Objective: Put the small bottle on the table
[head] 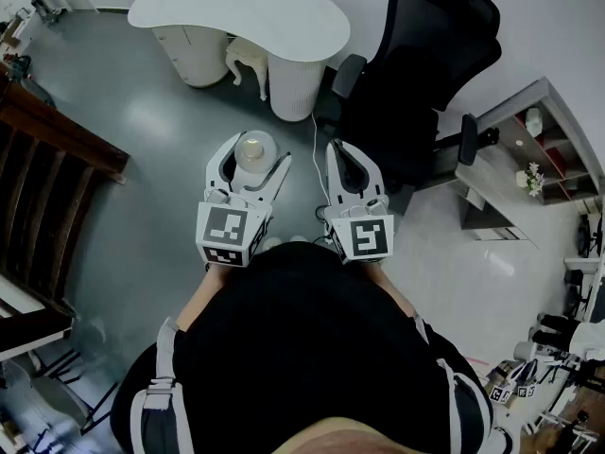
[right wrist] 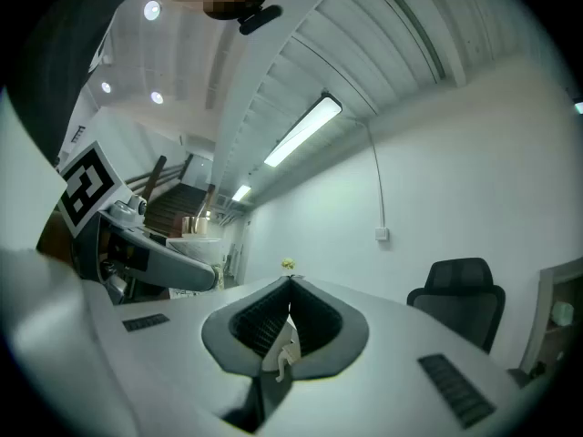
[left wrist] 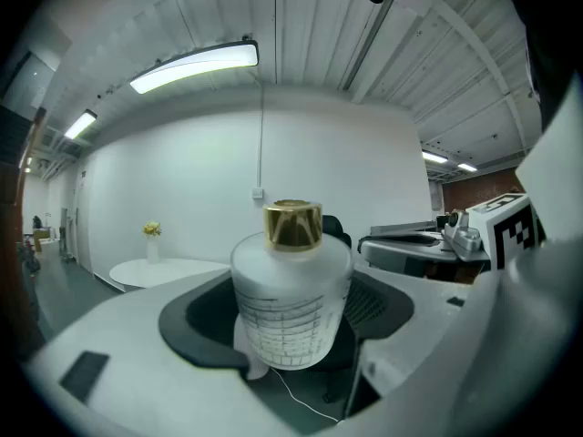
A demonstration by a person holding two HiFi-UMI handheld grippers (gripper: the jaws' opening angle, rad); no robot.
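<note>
Frosted white with a gold cap, the small bottle [left wrist: 291, 300] stands upright, clamped between the widely spread jaws of the left tool [head: 253, 156] and carried in the air close in front of the person. Just beside it the right tool [right wrist: 290, 285] is pinched together on nothing. This looks like the carrying step: the bottle must cross the grey floor [head: 156, 149] to the white tabletop [head: 236, 12] ahead (well apart, left of the black office chair [head: 425, 74]) and be set down upright.
</note>
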